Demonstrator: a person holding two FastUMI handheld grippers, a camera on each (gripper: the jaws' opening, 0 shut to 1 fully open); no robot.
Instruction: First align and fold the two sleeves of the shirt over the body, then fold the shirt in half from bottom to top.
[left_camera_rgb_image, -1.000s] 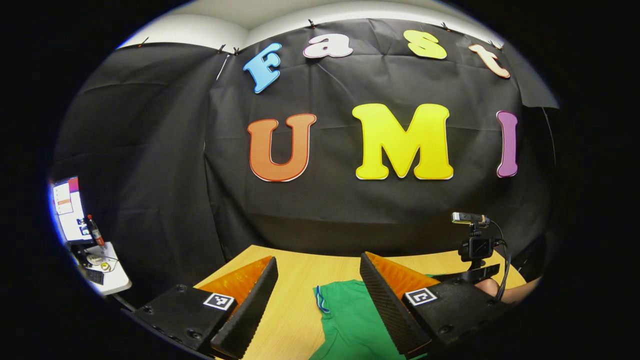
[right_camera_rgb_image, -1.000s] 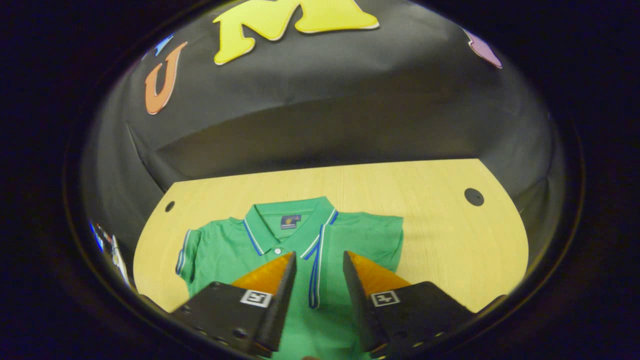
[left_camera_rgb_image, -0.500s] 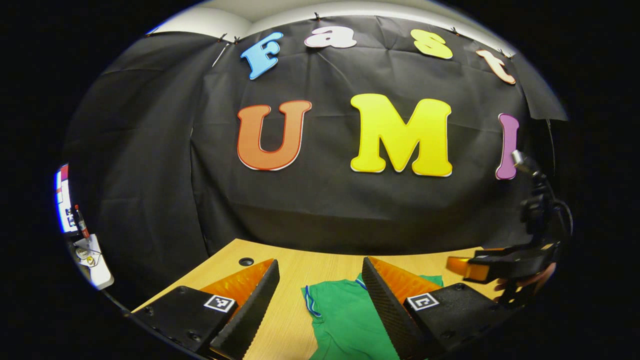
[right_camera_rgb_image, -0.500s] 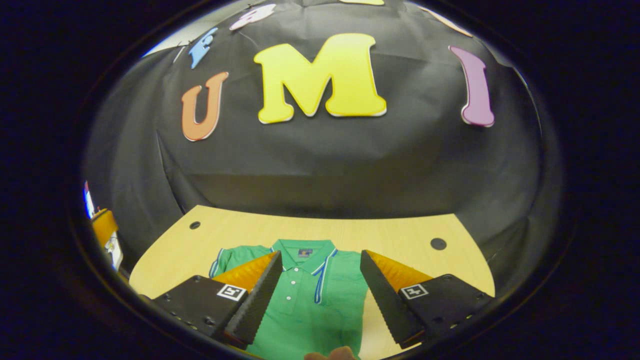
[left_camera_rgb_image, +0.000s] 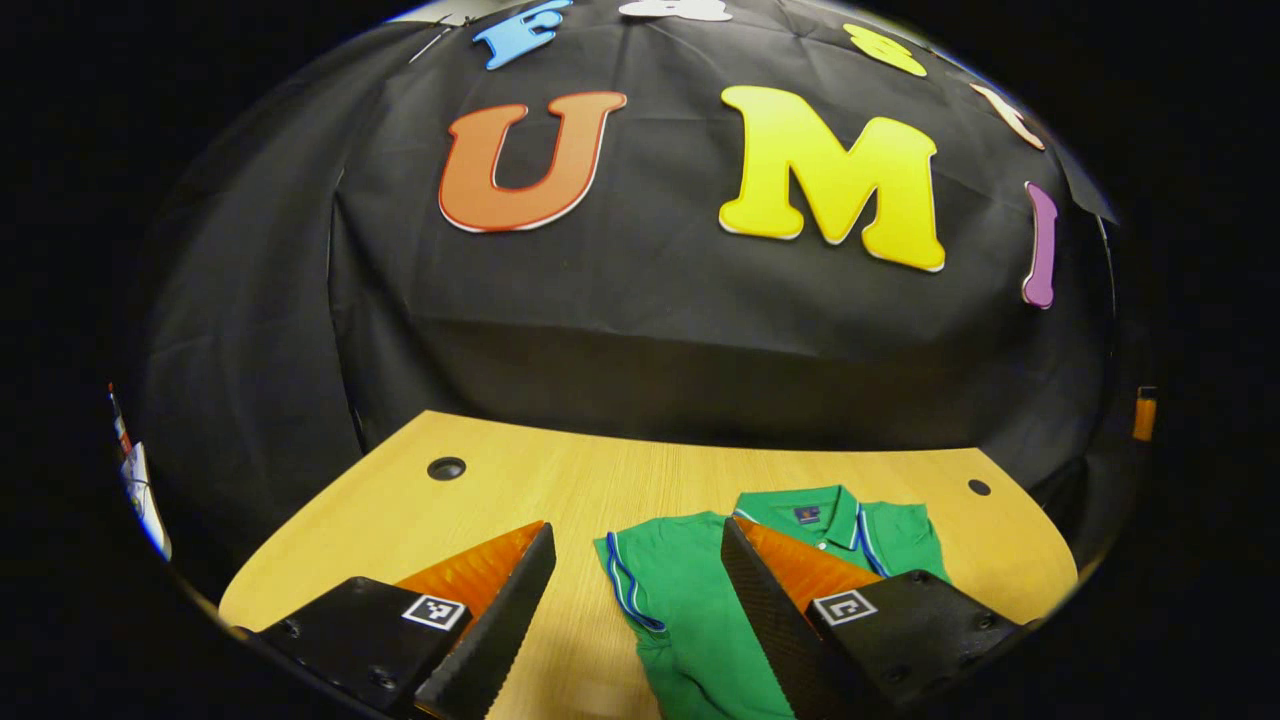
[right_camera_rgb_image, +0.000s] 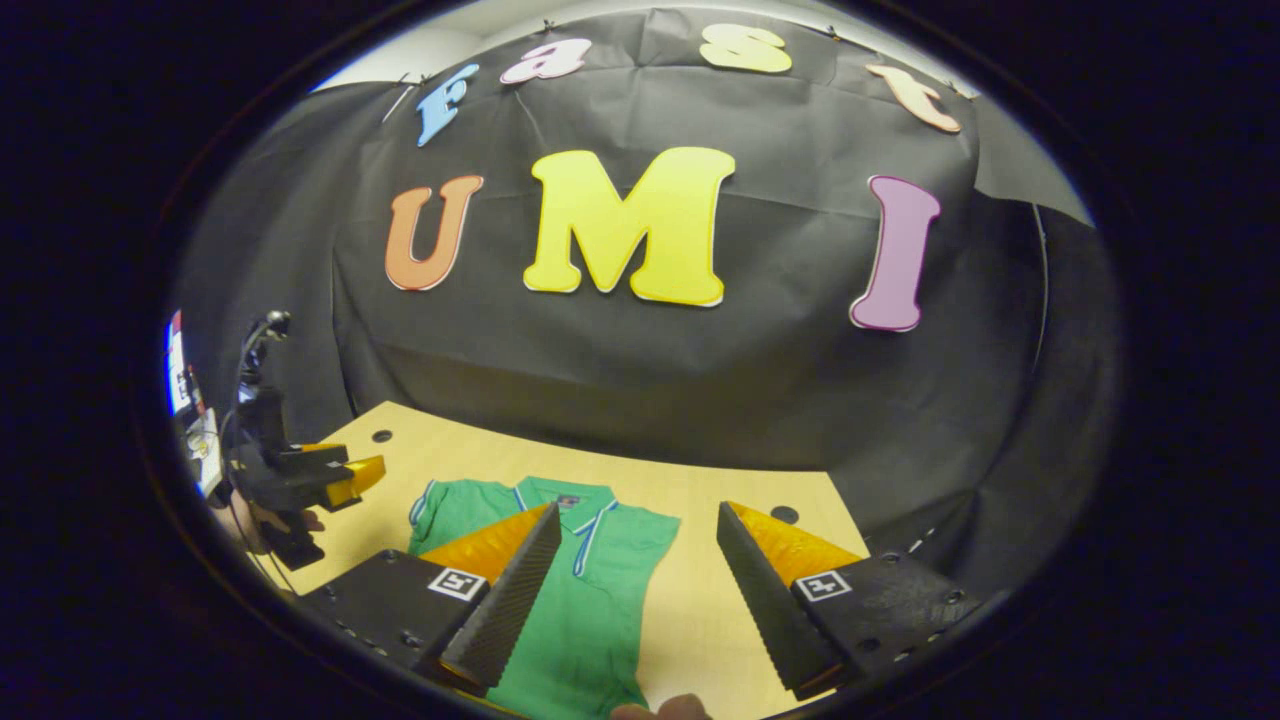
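Observation:
A green polo shirt (left_camera_rgb_image: 700, 610) lies flat on the wooden table (left_camera_rgb_image: 420, 520), collar (left_camera_rgb_image: 805, 507) toward the wall. Its sleeve with a blue-and-white cuff (left_camera_rgb_image: 625, 580) sticks out to the left. My left gripper (left_camera_rgb_image: 636, 530) hovers open above that sleeve, holding nothing. In the right gripper view the shirt (right_camera_rgb_image: 590, 610) lies below my right gripper (right_camera_rgb_image: 638, 512), which is open over the shirt's right edge and bare table. The left gripper (right_camera_rgb_image: 315, 470) shows there at far left, held by a hand (right_camera_rgb_image: 265, 522) above the table's corner.
Round cable holes sit in the table near the back corners (left_camera_rgb_image: 446, 467) (left_camera_rgb_image: 979, 487) (right_camera_rgb_image: 784, 514). The black cloth wall (left_camera_rgb_image: 640, 330) rises right behind the table. A lit screen (right_camera_rgb_image: 178, 375) stands beyond the left edge.
The left gripper has pulled back and tipped down, bringing more of the table and shirt into its view. The right gripper has opened wider and swung right, from the shirt's middle toward its right edge.

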